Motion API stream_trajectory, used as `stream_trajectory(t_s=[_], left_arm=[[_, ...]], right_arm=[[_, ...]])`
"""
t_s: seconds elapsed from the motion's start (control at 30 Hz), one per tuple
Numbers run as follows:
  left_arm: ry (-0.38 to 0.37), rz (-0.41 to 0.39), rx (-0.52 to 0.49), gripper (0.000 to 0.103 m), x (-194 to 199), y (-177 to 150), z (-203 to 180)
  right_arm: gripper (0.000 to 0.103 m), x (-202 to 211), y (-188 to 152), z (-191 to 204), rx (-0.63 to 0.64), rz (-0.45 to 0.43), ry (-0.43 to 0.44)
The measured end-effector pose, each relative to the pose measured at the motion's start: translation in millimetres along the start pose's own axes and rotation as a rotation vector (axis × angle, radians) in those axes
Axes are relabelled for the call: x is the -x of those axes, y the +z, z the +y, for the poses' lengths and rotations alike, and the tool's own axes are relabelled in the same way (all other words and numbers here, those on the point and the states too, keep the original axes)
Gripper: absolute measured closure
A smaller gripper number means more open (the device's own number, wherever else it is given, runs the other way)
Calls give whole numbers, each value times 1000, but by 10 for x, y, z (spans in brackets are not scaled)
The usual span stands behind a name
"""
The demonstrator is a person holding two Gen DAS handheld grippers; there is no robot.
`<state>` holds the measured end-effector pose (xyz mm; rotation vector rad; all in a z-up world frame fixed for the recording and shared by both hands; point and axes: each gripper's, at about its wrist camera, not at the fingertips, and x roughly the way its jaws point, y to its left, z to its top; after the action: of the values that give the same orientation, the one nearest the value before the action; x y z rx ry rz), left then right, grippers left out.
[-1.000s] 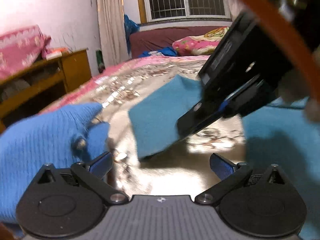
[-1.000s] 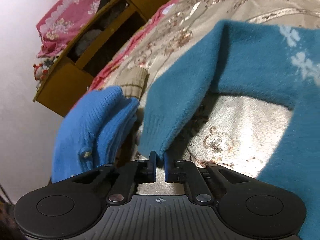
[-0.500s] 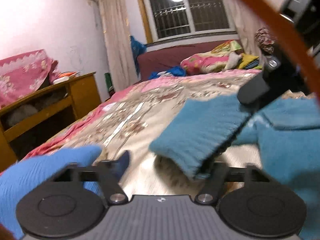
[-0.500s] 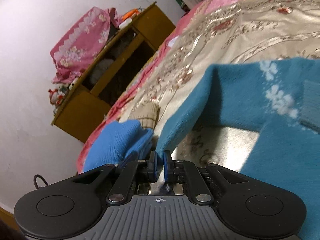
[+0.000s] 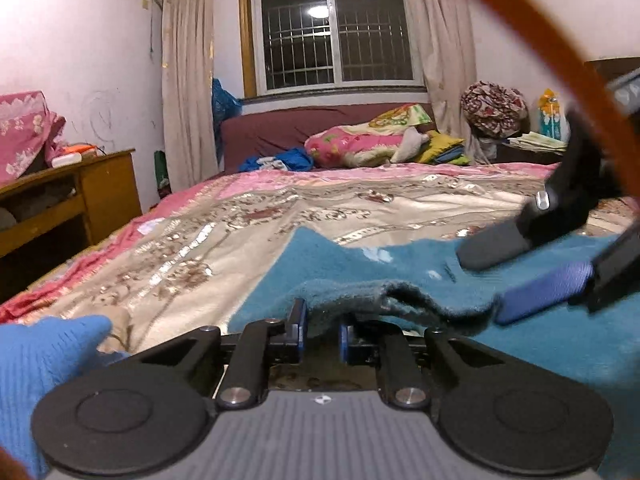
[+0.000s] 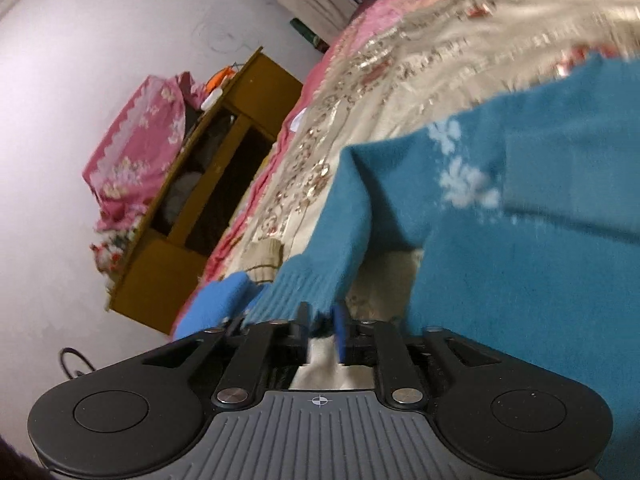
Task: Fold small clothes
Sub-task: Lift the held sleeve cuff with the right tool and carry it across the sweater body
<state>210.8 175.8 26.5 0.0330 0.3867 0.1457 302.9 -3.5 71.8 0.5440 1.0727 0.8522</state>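
A teal sweater point(image 5: 400, 280) with white flower marks is spread on the bed point(image 5: 240, 232), its body filling the 3 o'clock side of both views. In the left wrist view a ribbed edge of the teal sweater is draped between the blue pads of the left tongs point(image 5: 322, 330), which are drawn in close on the cloth and are grasping it. In the right wrist view the sleeve cuff point(image 6: 304, 284) is seen hanging down to the right tongs point(image 6: 322, 330); the pads are narrowed around its ribbed end, with a slim gap visible, so the cuff is judged to be gripped. From the left wrist view the right tongs appear at 3 o'clock, blurred, above the sweater.

A bright blue knit garment point(image 5: 40, 360) is seen at 8 o'clock of the left tongs, and a beige ribbed piece point(image 6: 264, 258) lies just beside it. The bed is covered by a pink and cream floral quilt. A wooden cabinet point(image 6: 192, 220) stands at 9 o'clock, with a pink cloth point(image 6: 132, 152) laid over it. A barred window point(image 5: 336, 28) and curtains point(image 5: 188, 72) are visible at 12 o'clock.
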Motion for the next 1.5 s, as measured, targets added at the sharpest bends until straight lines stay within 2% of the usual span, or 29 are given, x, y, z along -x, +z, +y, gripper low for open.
stream_trajectory(t_s=[0.07,0.1,0.3,0.43,0.57,0.73,0.8,0.83,0.97,1.0,1.03,1.1,1.13,1.2,1.27,1.37,1.5], left_arm=[[-5,2,7,81,17,-26,-23],[-8,2,7,81,35,-43,-28],[-22,9,30,82,29,-75,-25],[-28,1,44,82,56,-67,17],[-54,5,73,82,50,-78,52],[-53,14,42,81,49,-117,23],[-54,16,36,81,41,-116,14],[-54,16,30,81,42,-118,9],[-71,30,14,80,43,-131,-5],[-77,32,11,79,47,-142,-13],[-83,32,3,78,54,-149,-30],[-82,17,-31,69,85,-155,-87],[-66,6,-55,65,101,-158,-122],[-17,-14,-118,49,106,-164,-194],[23,-20,-160,40,71,-170,-237],[34,9,-174,39,-79,-143,-258],[77,35,-261,39,-353,-136,-388]], right_arm=[[52,-20,-58,-134,-94,-9,43],[51,-28,-90,-186,-133,-20,67],[51,-133,-292,-409,-309,-36,148],[50,-205,-429,-407,-331,-24,146],[44,-213,-587,-505,-407,-40,163],[44,-282,-553,-572,-501,-110,241],[44,-319,-501,-529,-483,-127,244],[46,-334,-478,-486,-454,-136,216],[87,-362,-415,-412,-381,-150,125],[92,-362,-406,-425,-379,-148,111],[94,-353,-390,-444,-376,-147,95],[95,-278,-356,-466,-355,-164,68],[95,-225,-331,-466,-341,-175,63],[96,-100,-269,-440,-310,-198,56],[96,33,-222,-416,-281,-220,52],[96,222,-116,-399,-244,-250,43],[96,369,28,-386,-214,-264,15]])
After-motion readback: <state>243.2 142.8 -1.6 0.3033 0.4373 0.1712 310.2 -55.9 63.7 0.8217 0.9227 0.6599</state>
